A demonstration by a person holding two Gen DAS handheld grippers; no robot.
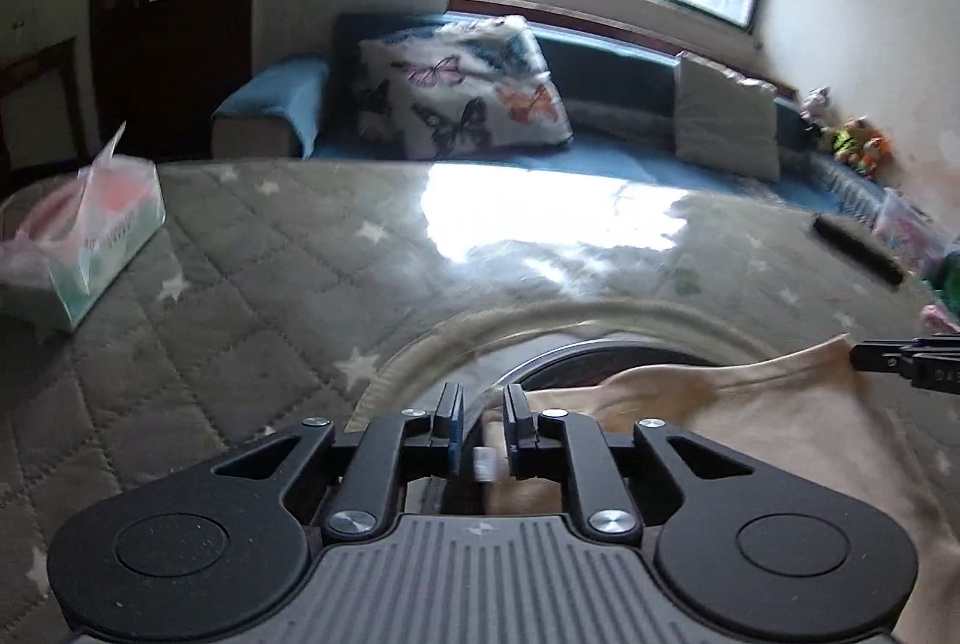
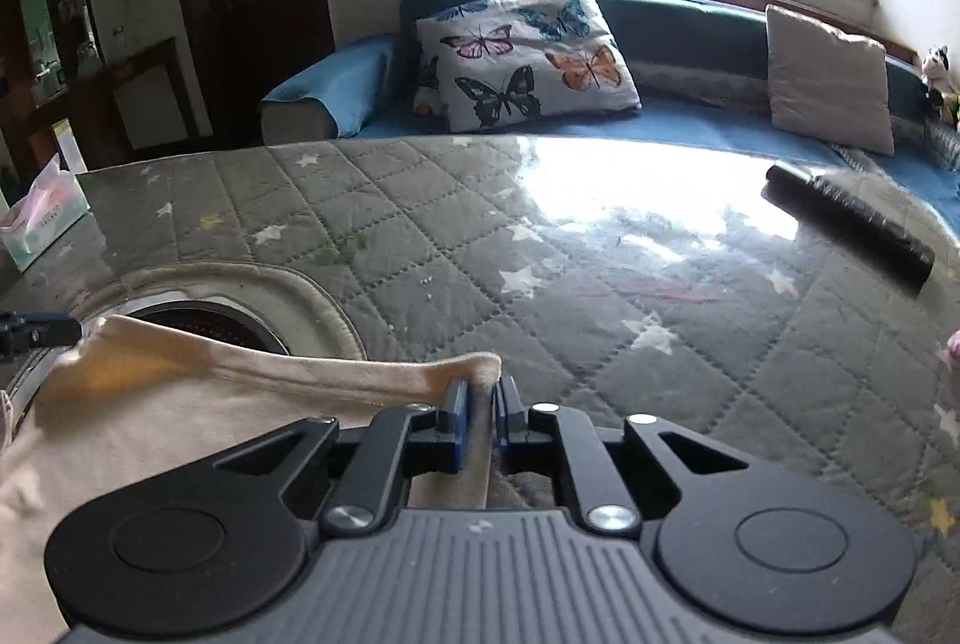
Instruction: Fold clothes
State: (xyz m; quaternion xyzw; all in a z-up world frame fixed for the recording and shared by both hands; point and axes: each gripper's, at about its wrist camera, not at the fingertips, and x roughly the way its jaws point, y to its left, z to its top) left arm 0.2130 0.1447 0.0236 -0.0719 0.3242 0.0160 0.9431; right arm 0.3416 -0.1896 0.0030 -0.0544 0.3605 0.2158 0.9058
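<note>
Cream garment (image 2: 180, 404), grey star-quilted cover (image 2: 540, 296), butterfly-print pillow (image 2: 522, 50), blue sofa (image 2: 690, 122), perhaps pink-and-green tissue box (image 1: 84, 242)

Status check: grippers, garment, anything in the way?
Right gripper shut on garment edge. Left gripper open, a fold between jaws. Round opening beneath.

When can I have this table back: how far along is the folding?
Early. Done: nothing visibly; no folded piece shows on the quilted table, and the cream garment has no finished fold. In hand: the right hand-held gripper is shut on the garment's raised edge; the left hand-held gripper has its jaws apart at the other end. Left: probably every fold of it.
</note>
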